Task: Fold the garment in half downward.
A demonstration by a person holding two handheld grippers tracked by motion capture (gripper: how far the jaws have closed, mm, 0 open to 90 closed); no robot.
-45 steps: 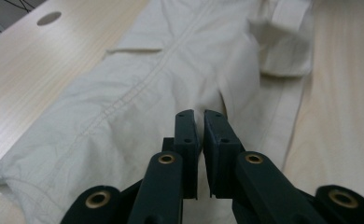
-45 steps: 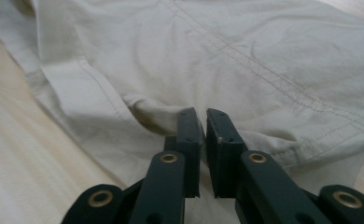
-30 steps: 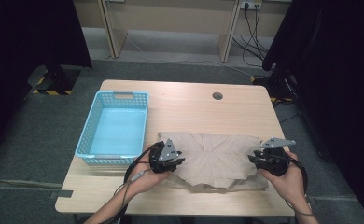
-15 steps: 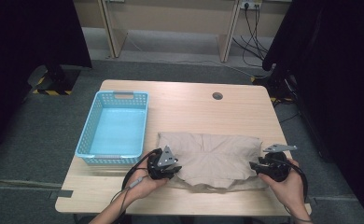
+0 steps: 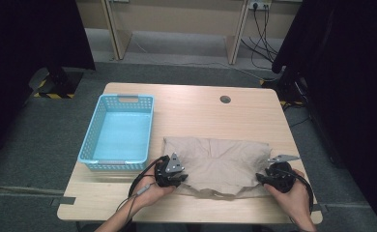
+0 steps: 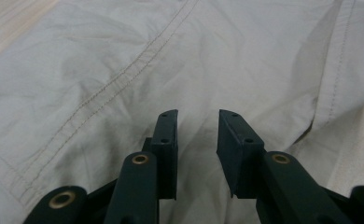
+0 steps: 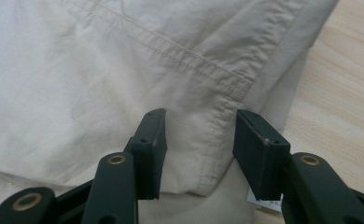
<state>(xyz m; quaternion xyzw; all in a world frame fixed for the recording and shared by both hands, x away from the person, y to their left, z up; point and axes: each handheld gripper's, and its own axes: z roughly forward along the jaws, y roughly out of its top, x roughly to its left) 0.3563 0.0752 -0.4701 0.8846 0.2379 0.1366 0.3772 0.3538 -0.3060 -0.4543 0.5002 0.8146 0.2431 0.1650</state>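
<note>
A beige garment [image 5: 220,164] lies folded in a flat rectangle on the near half of the wooden table [image 5: 191,104]. My left gripper [image 5: 181,179] rests at its near left corner. In the left gripper view the gripper [image 6: 196,126] is open, with seamed cloth [image 6: 124,60] lying flat under the gap. My right gripper [image 5: 261,178] is at the near right corner. In the right gripper view the gripper [image 7: 199,128] stands open over the stitched hem [image 7: 208,79]; its jaws have just been opening, and the pads do not press the cloth.
A light blue plastic basket [image 5: 92,140] stands empty on the table's left side, close to the garment's left edge. A round cable hole [image 5: 225,99] sits in the far part of the tabletop. Desk legs and cables stand beyond the far edge.
The garment, rumpled and fanned out a second ago, now lies flat as a neat rectangle. Both grippers have come down and slightly toward the near edge.
</note>
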